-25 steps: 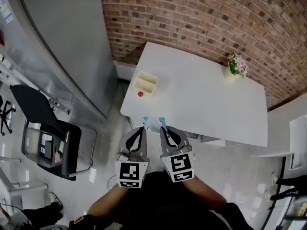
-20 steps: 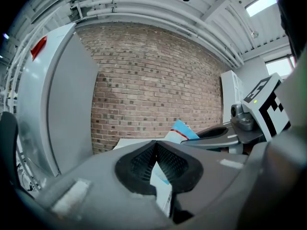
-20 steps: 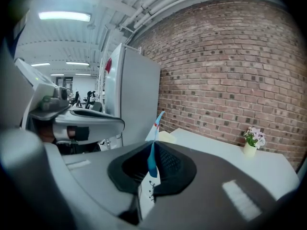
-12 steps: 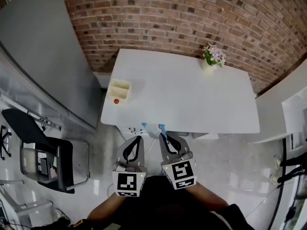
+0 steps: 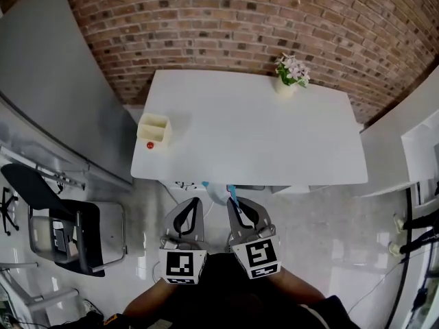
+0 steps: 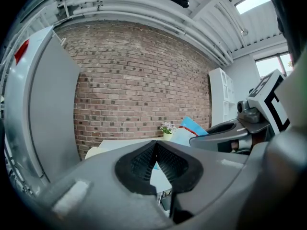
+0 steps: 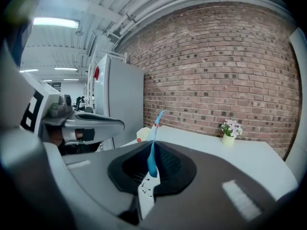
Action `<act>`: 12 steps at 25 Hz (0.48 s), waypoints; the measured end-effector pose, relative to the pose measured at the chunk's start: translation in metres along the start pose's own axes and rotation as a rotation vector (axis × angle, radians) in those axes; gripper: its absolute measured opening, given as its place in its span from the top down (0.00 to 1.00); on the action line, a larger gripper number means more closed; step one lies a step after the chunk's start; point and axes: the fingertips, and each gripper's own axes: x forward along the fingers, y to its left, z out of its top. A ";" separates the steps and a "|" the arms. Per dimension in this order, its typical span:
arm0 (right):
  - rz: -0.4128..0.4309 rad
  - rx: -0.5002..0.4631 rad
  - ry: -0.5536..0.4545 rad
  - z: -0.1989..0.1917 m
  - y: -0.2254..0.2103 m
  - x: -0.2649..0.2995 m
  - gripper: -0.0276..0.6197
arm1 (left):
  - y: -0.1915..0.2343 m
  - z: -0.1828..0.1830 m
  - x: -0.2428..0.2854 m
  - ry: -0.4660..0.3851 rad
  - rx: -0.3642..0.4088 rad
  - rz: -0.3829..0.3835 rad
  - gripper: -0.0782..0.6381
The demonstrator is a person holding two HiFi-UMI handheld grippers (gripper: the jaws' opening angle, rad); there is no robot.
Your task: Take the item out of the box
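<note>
The box point(image 5: 153, 129) stands at the table's point(image 5: 260, 136) left edge near its near-left corner, with a small red thing point(image 5: 149, 144) just beside it on the near side; what is inside the box cannot be made out. Both grippers hang off the table's near edge, so the box lies ahead and to the left, nearer the left gripper point(image 5: 195, 201). The right gripper point(image 5: 233, 201) is clamped on a thin blue-and-white packet point(image 5: 217, 192), and the left's closed jaws seem to pinch its other end, so neither looks free.
</note>
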 end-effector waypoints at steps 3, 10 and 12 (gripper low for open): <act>0.016 0.001 0.002 -0.010 -0.002 -0.007 0.95 | -0.008 -0.007 0.003 0.017 -0.003 0.011 0.88; 0.034 0.010 0.005 -0.019 -0.012 -0.014 0.95 | -0.021 -0.014 0.006 0.038 -0.026 0.025 0.88; 0.037 0.011 0.007 -0.020 -0.013 -0.015 0.95 | -0.024 -0.014 0.007 0.039 -0.029 0.024 0.88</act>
